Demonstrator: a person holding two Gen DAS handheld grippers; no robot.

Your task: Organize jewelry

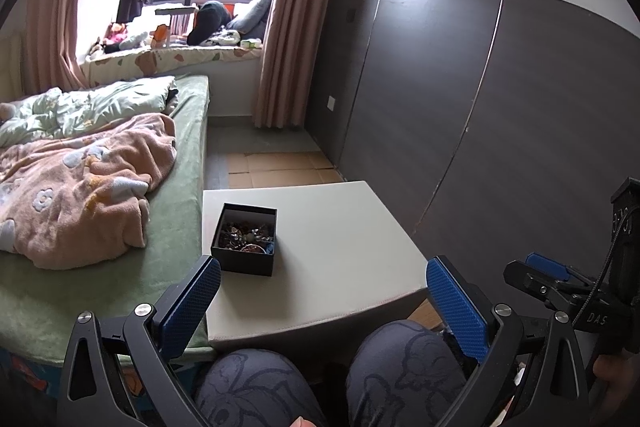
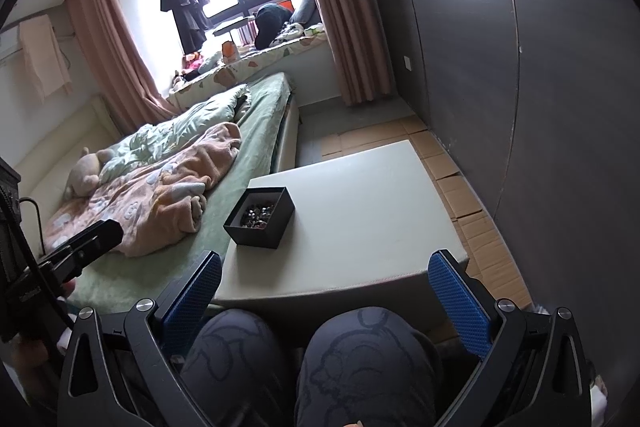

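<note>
1. Left gripper [image 1: 323, 287], black frame with blue textured pads: spread wide, holding nothing, poised above the patterned grey knees [image 1: 404, 363].
2. Right gripper [image 2: 325, 281], same build: spread wide, holding nothing, likewise above the knees.
3. Small square black open-topped box [image 1: 245, 239] [image 2: 260, 217]: standing on the pale off-white square padded table [image 1: 340, 247] [image 2: 360, 211], near its bed-side edge, well apart from both grippers.
4. Tangled mixed jewelry [image 1: 246, 235] [image 2: 258, 214]: heaped inside the box; single pieces too small to tell.
5. Green-sheeted bed [image 1: 176, 227] with peach fleece blanket [image 1: 80, 187]: just beside the table.
</note>
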